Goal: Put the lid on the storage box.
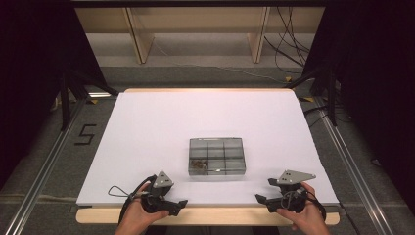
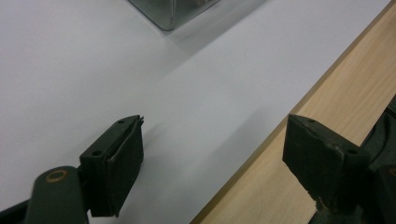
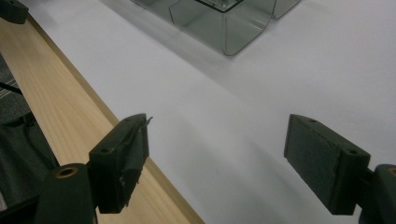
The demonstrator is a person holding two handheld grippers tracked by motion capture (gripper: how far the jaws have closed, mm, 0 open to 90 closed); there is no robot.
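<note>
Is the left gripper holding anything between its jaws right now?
No, the left gripper stands open, with just bare white sheet and the table's wooden edge showing between its jaws.

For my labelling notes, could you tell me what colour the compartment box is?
Clear, grey-tinted plastic; the box shows best in the right gripper view.

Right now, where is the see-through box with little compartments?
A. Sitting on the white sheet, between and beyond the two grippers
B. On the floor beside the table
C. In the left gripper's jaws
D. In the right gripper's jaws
A. The clear compartment box sits on the white sheet, while the left gripper and right gripper stay near the table's front edge, both with open, empty jaws.
</note>
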